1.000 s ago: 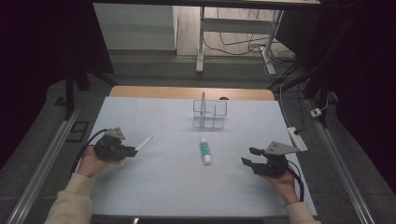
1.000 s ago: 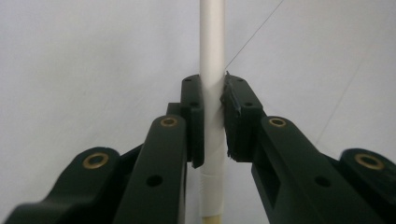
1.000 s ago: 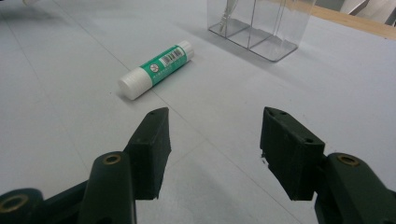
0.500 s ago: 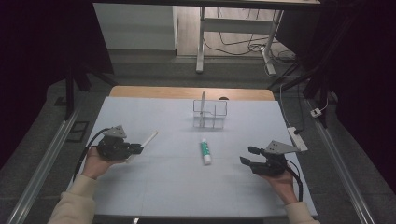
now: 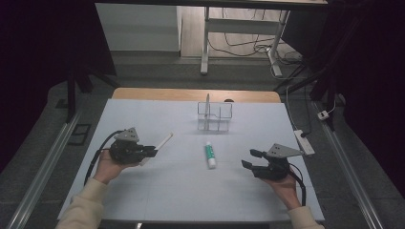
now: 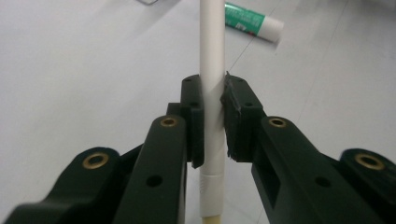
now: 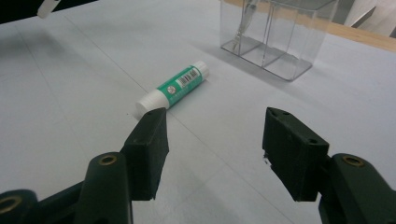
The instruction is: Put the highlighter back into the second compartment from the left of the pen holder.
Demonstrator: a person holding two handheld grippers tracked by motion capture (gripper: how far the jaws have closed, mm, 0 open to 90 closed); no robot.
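From the high view, the left gripper point(image 5: 152, 152) sits at about 9 o'clock on the white table point(image 5: 157, 191). It pinches a white stick point(image 5: 161, 142), maybe a pen, though it is too small to tell. The stick's free end points toward 1 o'clock. A green glue stick point(image 5: 209, 154) lies flat near the middle of the table. A clear box point(image 5: 215, 116) stands at 12 o'clock, apart from the glue stick. The right gripper point(image 5: 250, 159) is at about 4 o'clock with its jaws spread and nothing between them.

In the left gripper view, the two black jaws press on the white stick point(image 6: 211, 60) from both sides. The glue stick point(image 6: 254, 22) lies farther off, at 1 o'clock.

In the right gripper view, the jaws stand wide apart. The glue stick point(image 7: 173, 89) lies on the table at 11 o'clock, just past the left jaw. The clear box point(image 7: 280, 32) is at 1 o'clock.
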